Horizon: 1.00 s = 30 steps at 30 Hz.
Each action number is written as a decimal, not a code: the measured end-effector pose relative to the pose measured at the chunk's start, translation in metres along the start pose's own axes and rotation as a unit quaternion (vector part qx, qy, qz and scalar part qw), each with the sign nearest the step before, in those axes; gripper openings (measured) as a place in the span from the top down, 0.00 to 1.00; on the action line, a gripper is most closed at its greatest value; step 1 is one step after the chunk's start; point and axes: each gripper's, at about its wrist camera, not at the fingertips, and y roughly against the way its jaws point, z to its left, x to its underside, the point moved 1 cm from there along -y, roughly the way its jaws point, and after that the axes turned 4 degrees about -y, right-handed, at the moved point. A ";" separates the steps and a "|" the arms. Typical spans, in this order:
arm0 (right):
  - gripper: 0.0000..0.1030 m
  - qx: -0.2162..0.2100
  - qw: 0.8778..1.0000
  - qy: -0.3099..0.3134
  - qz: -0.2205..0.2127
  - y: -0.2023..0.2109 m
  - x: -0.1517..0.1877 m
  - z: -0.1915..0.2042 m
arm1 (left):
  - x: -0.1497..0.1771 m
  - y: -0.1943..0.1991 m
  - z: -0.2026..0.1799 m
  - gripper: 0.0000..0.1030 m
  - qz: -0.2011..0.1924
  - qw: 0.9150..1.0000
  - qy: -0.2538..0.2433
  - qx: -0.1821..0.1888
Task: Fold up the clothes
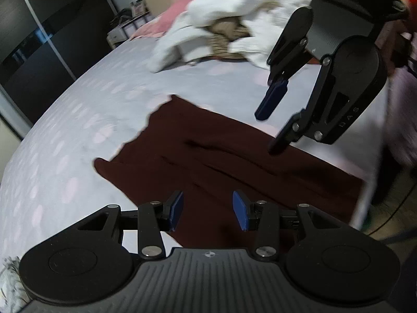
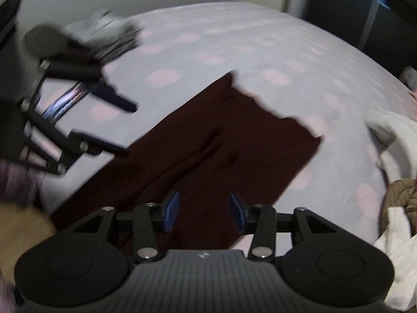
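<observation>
A dark maroon garment is lying flat on the bed, folded into a long strip with a ragged far edge. Both grippers are hanging over its near end, and neither is touching it.

The left gripper is pointing down at the cloth with its blue pads standing apart and nothing between them. The right gripper is hovering just beside it, over the garment's right edge in the left wrist view, its fingers likewise spread and empty. From the right wrist view, the right gripper's pads are gaping over the maroon cloth, while the left gripper is showing blurred over the bedsheet off the garment's left side.

A heap of white laundry with something tan tangled in it is sitting well apart at the far end of the bed. A pink pillow is lying behind the heap.
</observation>
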 end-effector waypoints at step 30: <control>0.78 -0.018 0.994 0.088 0.060 -0.002 0.090 0.091 | 0.056 0.003 -0.113 0.96 0.100 0.981 -0.165 0.032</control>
